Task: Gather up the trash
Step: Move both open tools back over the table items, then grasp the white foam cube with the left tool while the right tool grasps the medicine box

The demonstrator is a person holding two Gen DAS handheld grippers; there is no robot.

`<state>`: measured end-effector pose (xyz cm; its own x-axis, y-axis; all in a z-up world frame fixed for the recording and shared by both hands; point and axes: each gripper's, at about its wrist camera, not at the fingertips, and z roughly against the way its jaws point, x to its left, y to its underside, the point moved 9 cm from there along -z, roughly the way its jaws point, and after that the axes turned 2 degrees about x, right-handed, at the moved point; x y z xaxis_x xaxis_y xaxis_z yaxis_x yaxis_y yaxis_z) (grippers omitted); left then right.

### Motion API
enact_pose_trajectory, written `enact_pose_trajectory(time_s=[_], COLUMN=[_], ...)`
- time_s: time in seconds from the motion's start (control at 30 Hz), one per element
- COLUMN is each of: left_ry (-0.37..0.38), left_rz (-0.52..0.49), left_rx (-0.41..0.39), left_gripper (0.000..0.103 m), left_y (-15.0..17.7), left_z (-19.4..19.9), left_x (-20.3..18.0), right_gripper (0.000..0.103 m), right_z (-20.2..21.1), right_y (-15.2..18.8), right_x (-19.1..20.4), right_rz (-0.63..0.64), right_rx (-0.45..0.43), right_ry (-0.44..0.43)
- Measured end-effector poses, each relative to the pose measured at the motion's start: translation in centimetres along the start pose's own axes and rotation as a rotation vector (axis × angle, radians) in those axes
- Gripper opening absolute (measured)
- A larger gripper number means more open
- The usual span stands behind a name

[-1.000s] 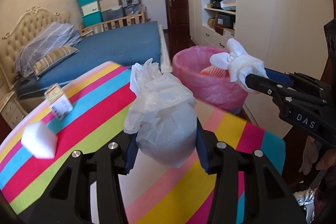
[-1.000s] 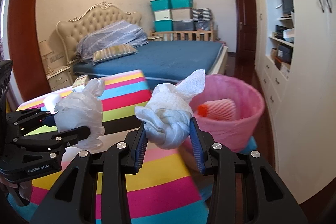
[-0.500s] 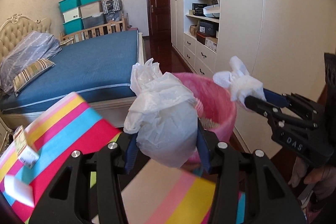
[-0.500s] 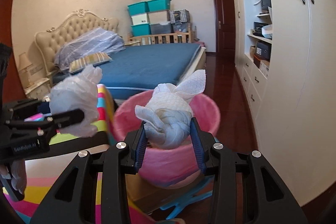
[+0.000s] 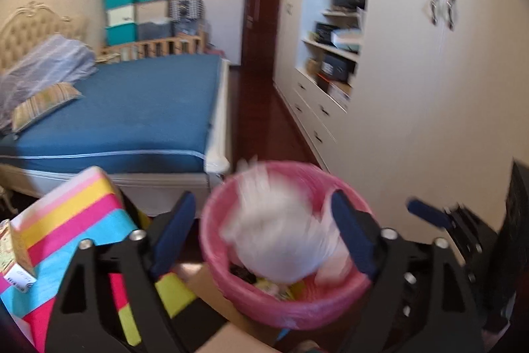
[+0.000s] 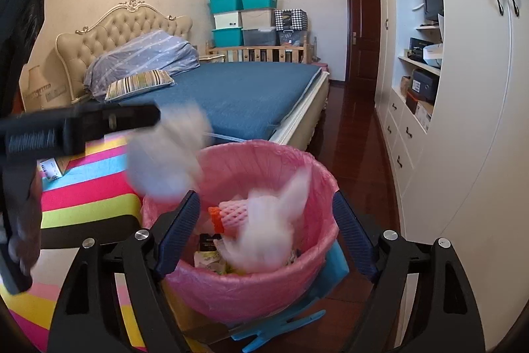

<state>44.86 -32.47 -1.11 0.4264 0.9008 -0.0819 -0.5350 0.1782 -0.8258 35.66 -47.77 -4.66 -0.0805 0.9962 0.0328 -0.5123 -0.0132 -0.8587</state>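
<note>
Both grippers hang over a bin lined with a pink bag (image 5: 231, 283) (image 6: 231, 290). My left gripper (image 5: 264, 234) is open, and the white plastic bag (image 5: 277, 240) is a blur falling between its fingers into the bin; it also shows in the right wrist view (image 6: 165, 161). My right gripper (image 6: 266, 230) is open, and the white tissue wad (image 6: 267, 237) is a blur dropping into the bin beside a pink foam net (image 6: 231, 214) and other scraps. The left gripper's arm (image 6: 82, 124) crosses the right wrist view at the left.
A table with a striped cloth (image 5: 66, 220) (image 6: 92, 187) stands left of the bin, with a small carton (image 5: 13, 253) on it. A blue bed (image 6: 238, 95) lies behind. White cabinets (image 6: 463, 121) line the right. A blue object (image 6: 291, 320) lies under the bin.
Both grippers have opened over the bin. The white plastic bag and the tissue wad have left the fingers and are falling in. Both views have dipped lower, toward the bin.
</note>
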Motion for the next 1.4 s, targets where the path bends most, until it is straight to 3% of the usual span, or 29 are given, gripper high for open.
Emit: enact_pose_trajectory(time_s=[0.2, 0.37, 0.53, 0.73, 1.0, 1.23, 1.4], left_ry=[-0.064, -0.163, -0.261, -0.325, -0.508, -0.567, -0.532], left_rz=[0.004, -0.002, 0.037, 0.116, 0.158, 0.221, 0.199], left_rx=[-0.036, -0.026, 0.028, 0.052, 0.026, 0.144, 0.195], left_gripper=[0.097, 0.098, 0.098, 0.098, 0.098, 0.098, 0.098], left_y=[0.8, 4.6, 9.5, 14.5, 19.6, 21.6, 21.4], left_z=[3.0, 6.8, 10.2, 14.8, 22.9, 22.3, 19.8], left_x=[3.9, 8.5, 13.0, 17.0, 23.0, 30.2, 32.2], right_gripper=[0.078, 0.078, 0.078, 0.082, 0.082, 0.083, 0.084], right_z=[2.1, 2.9, 2.8, 2.1, 1.5, 0.9, 0.0], right_y=[0.7, 0.7, 0.5, 0.9, 3.2, 4.1, 4.3], right_x=[-0.4, 1.3, 5.2, 11.3, 20.2, 27.9, 31.4], right_rz=[-0.018, 0.022, 0.048, 0.077, 0.147, 0.240, 0.271], right_rx=[-0.029, -0.031, -0.018, -0.001, 0.057, 0.086, 0.103], right_ry=[-0.010, -0.015, -0.048, -0.119, -0.225, -0.308, -0.332])
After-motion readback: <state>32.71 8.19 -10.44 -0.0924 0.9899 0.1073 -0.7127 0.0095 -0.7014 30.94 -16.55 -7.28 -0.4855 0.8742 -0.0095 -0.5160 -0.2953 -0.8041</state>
